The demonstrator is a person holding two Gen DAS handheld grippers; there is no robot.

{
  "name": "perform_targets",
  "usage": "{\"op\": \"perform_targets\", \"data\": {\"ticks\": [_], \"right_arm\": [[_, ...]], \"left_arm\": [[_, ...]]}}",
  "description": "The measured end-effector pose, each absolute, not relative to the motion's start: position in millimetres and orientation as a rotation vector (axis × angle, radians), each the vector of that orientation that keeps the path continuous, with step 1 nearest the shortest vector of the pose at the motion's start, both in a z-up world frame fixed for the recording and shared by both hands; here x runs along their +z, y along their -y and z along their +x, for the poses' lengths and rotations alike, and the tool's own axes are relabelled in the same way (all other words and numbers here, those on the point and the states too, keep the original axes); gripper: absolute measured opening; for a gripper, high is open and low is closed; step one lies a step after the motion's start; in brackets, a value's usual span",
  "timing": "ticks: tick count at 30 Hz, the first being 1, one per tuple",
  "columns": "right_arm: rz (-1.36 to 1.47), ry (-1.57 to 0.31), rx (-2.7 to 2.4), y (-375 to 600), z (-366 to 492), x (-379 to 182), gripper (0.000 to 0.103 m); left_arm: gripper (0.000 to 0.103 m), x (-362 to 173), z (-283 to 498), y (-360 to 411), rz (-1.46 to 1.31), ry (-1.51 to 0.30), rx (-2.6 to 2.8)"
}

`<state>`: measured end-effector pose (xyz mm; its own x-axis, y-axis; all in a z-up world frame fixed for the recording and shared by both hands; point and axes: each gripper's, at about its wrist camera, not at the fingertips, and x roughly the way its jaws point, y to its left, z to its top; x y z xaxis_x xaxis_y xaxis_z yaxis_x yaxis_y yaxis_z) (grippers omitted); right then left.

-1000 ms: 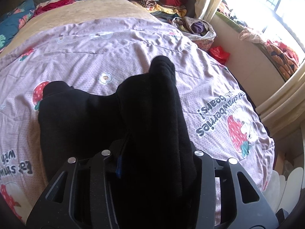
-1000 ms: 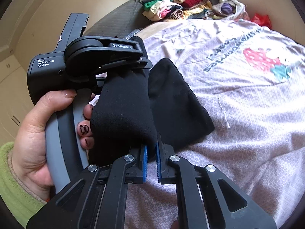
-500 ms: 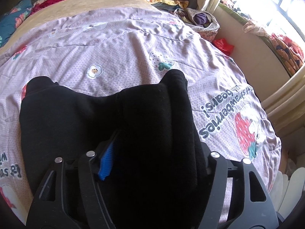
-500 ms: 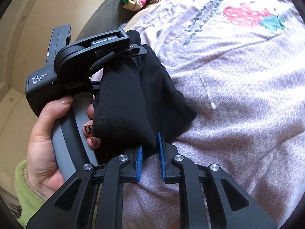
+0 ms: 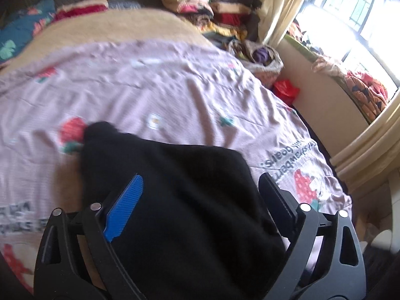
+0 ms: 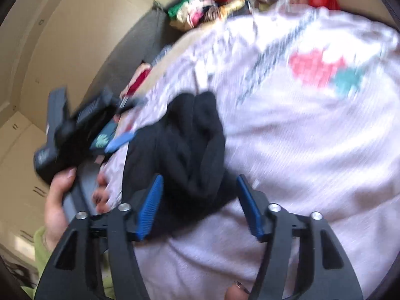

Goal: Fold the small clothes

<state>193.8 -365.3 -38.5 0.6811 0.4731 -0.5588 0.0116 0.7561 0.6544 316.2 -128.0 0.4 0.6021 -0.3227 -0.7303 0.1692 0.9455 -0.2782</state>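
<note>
A small black knit garment (image 5: 175,200) lies folded on the pink strawberry-print bedsheet (image 5: 155,90). My left gripper (image 5: 200,192) is open, its jaws wide apart on either side of the garment. In the right wrist view the same garment (image 6: 190,145) lies bunched on the sheet (image 6: 312,137). My right gripper (image 6: 200,200) is open too, with the garment's near end between its blue pads (image 6: 151,205). The left gripper (image 6: 75,122) shows blurred at the left of that view, in a hand.
Stacks of folded clothes (image 5: 210,7) stand at the far end of the bed, beside a bag (image 5: 260,57) and a red item (image 5: 285,90). A window and curtain (image 5: 350,25) are on the right. Pillows (image 5: 22,35) lie at far left.
Both grippers opened and let go of the black garment, which now lies on the sheet. Both views are blurred from motion as the grippers pull back.
</note>
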Motion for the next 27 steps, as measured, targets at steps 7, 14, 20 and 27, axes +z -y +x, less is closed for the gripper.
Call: {"op": "perform_targets", "data": {"ticks": [7, 14, 20, 27], "right_arm": [[0.541, -0.851, 0.226, 363, 261, -25, 0.072], [0.483, -1.041, 0.174, 334, 350, -44, 0.087], [0.419, -1.134, 0.136, 324, 371, -63, 0.08], [0.264, -0.989, 0.234, 290, 353, -25, 0.01]], "left_arm": [[0.088, -25, 274, 85, -0.124, -0.884, -0.203], [0.088, -53, 260, 67, -0.179, -0.922, -0.226], [0.09, -60, 262, 63, -0.211, -0.936, -0.253], [0.09, -59, 257, 54, -0.225, -0.931, -0.257]]}}
